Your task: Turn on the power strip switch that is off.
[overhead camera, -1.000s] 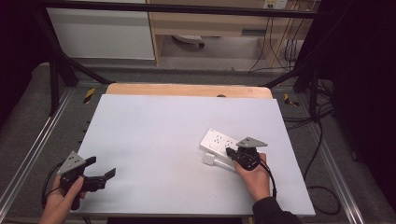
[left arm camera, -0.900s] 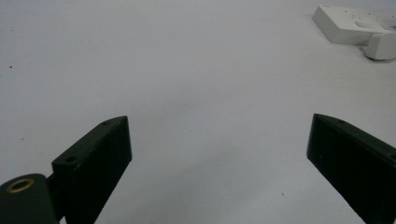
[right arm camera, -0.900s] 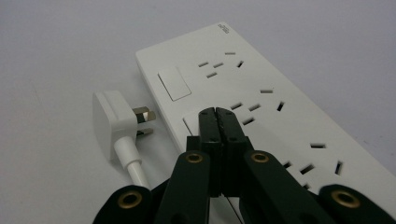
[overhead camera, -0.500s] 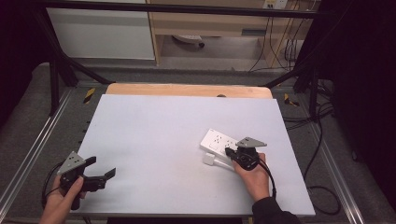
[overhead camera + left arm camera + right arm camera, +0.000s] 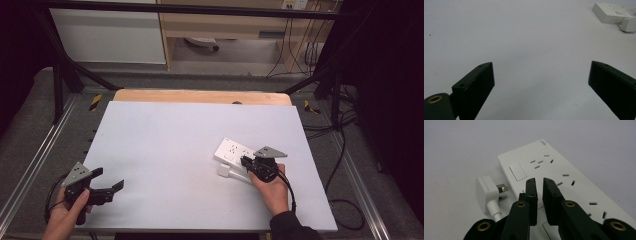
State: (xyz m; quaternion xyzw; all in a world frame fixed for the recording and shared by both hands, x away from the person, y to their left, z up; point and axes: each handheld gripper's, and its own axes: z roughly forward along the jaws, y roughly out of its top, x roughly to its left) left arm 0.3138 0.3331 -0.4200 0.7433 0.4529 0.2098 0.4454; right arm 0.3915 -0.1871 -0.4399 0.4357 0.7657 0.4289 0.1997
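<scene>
Right gripper (image 5: 539, 182): jaws nearly together, having just been opening by a sliver; nothing between them. Tips poised over the white power strip (image 5: 564, 177), seemingly not touching, though the angle is poor.

White plug (image 5: 486, 190): lying on the table (image 5: 165, 145) just left of the jaws, beside the strip, prongs toward it, cord trailing back.

Left gripper (image 5: 107, 187): jaws wide apart, empty, well away from strip and plug, above bare tabletop.
</scene>
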